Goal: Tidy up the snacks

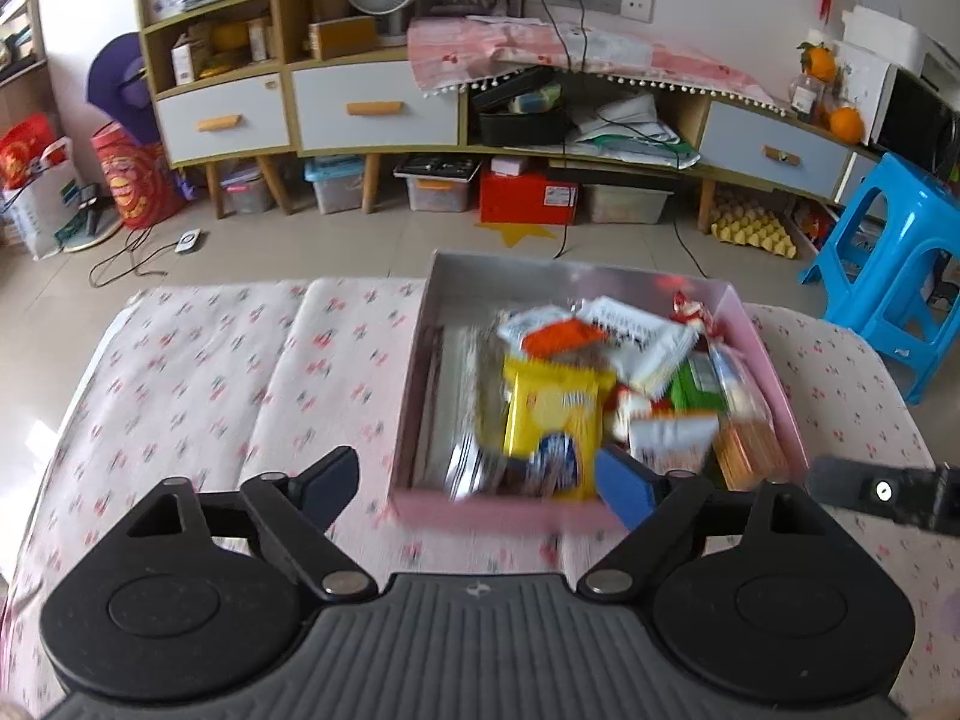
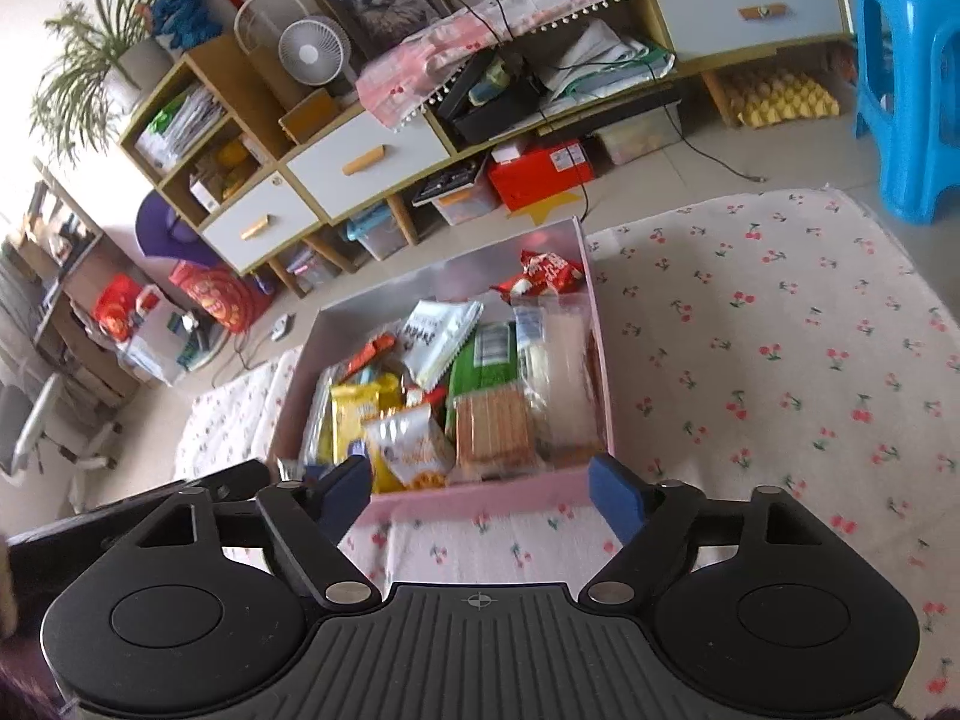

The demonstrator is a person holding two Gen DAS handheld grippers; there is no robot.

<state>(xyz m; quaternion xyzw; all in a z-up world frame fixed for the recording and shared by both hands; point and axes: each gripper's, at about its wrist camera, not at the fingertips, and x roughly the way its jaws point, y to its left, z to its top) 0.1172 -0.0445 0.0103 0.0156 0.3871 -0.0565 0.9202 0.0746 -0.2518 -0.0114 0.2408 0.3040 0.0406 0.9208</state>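
Blue plastic stool [image 1: 888, 276] beyond cherry-print cloth [image 2: 750, 360]. Pink box [image 2: 480, 495] of snack packets on cloth. Left gripper [image 1: 480, 477] spread wide, empty, at box's near wall. Right gripper [image 2: 480, 489] also wide, empty, straddling near wall; yellow packet [image 1: 552, 414] just ahead.

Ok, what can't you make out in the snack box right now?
- Left wrist view: the snacks are motion-blurred; the yellow pack's print is unreadable.
- Left wrist view: the box's near right corner is behind the left gripper's right finger.
- Right wrist view: the box floor is buried under packs; lower layers are hidden.
- Right wrist view: the right gripper's left finger covers the near left corner, next to the orange pack.
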